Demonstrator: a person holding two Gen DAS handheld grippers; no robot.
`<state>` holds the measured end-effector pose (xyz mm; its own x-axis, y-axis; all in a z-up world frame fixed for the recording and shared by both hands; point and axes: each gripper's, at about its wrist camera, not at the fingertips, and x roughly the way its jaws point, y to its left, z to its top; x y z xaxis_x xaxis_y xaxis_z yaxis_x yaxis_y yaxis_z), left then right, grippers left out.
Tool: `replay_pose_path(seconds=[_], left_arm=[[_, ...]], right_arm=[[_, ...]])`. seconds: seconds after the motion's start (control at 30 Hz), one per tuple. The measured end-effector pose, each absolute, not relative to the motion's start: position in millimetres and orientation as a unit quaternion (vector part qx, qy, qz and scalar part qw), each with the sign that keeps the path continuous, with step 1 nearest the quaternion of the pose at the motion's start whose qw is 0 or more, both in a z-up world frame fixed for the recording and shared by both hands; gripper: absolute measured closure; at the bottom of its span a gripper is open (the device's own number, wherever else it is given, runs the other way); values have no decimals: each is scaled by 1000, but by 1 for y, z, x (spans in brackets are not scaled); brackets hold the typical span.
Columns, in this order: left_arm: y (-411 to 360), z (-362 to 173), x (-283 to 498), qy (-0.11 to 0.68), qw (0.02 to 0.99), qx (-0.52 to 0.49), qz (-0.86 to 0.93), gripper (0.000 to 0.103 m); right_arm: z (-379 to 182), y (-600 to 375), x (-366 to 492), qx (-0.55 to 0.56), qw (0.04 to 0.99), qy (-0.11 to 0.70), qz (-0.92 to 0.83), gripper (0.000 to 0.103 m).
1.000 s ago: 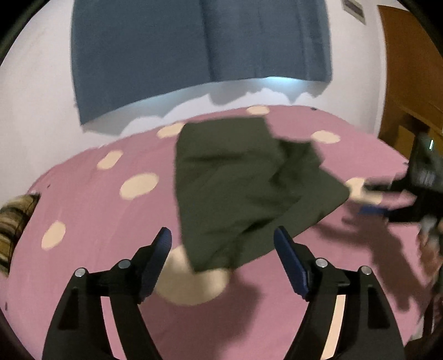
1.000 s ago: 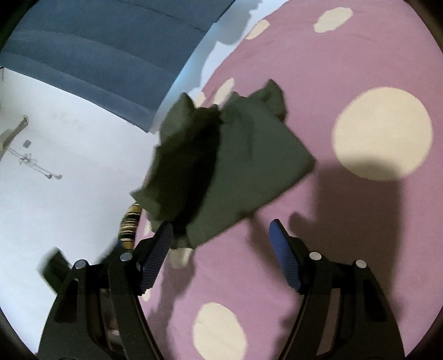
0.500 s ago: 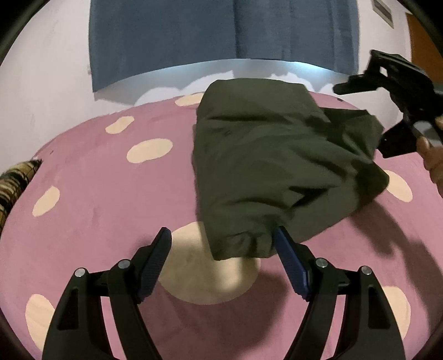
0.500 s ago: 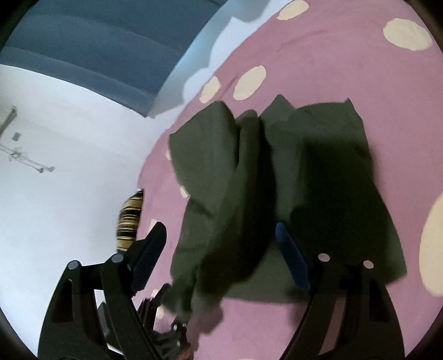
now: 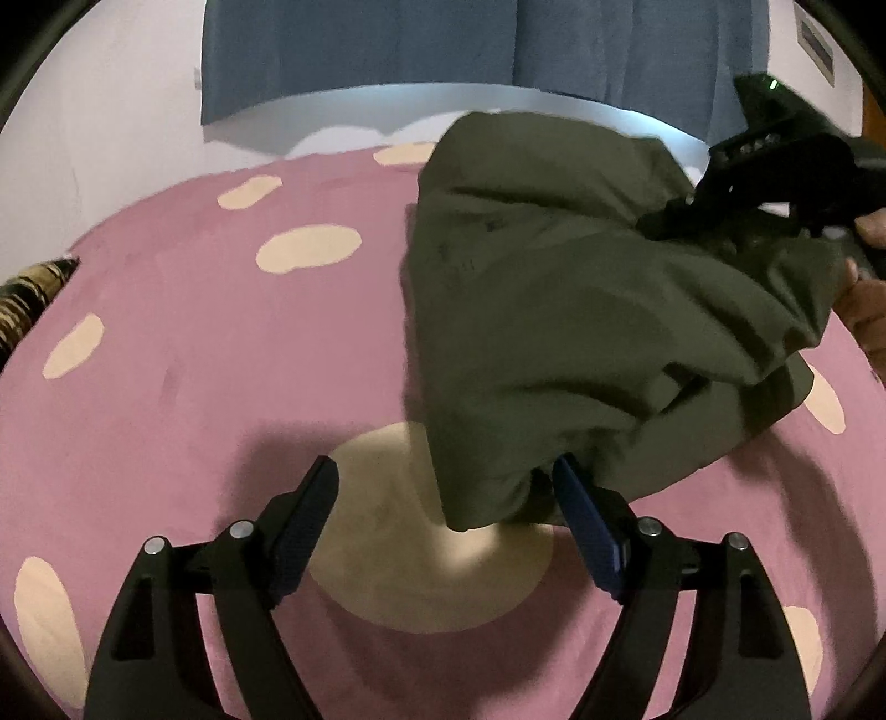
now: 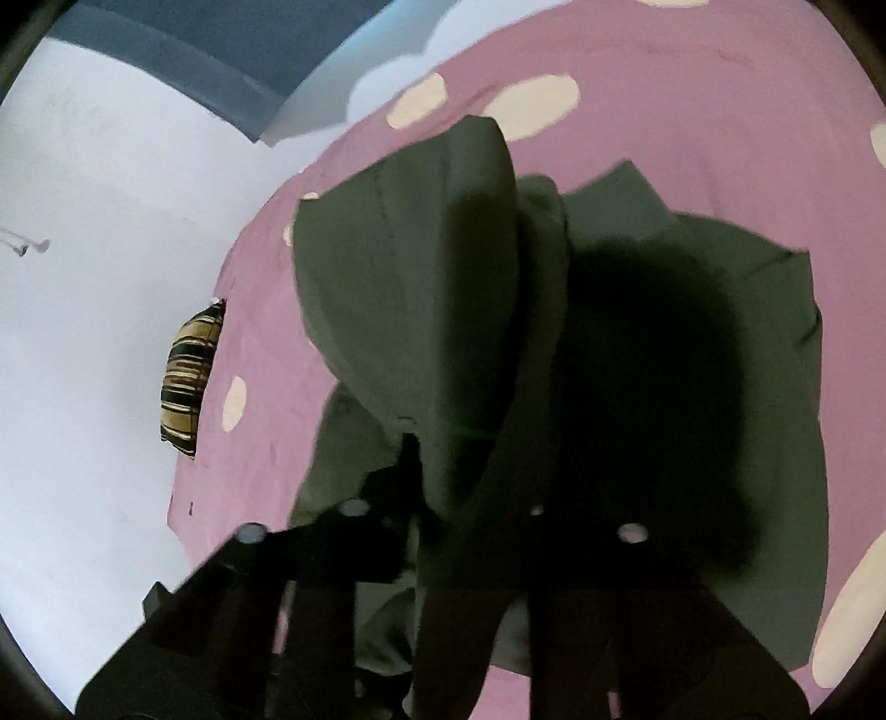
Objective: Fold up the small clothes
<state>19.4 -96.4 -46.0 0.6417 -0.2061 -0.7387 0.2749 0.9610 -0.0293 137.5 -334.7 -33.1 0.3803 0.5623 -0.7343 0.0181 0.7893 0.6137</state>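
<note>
A dark olive-green garment (image 5: 581, 310) lies bunched on a pink bedspread with cream spots (image 5: 194, 343). My left gripper (image 5: 448, 498) is open; the garment's near corner hangs between its fingers, against the right finger (image 5: 581, 515). My right gripper (image 5: 736, 205) shows at the upper right of the left wrist view, holding a fold of the garment. In the right wrist view the garment (image 6: 421, 288) rises in a lifted fold from my right gripper (image 6: 443, 498), whose fingers are closed on the cloth and partly hidden in shadow.
A striped brown pillow (image 6: 188, 376) lies at the bed's left edge, also in the left wrist view (image 5: 27, 299). A white wall (image 5: 99, 111) and blue curtain (image 5: 443, 50) stand behind the bed. A person's hand (image 5: 869, 310) holds the right gripper.
The right gripper came down onto the garment and closed on a fold, lifting it. The left gripper moved closer to the garment's near corner and stayed open.
</note>
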Motion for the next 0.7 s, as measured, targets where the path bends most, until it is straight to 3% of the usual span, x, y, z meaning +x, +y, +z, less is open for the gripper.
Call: replay_pose_path(seconds=[0.43, 0.7], left_arm=[[-91, -47, 33, 413, 904, -7, -111, 24], [-100, -47, 35, 402, 910, 8, -106, 19]], right_arm=[[64, -280, 146, 231, 826, 454, 242, 98], [60, -332, 137, 265, 831, 435, 224, 99]])
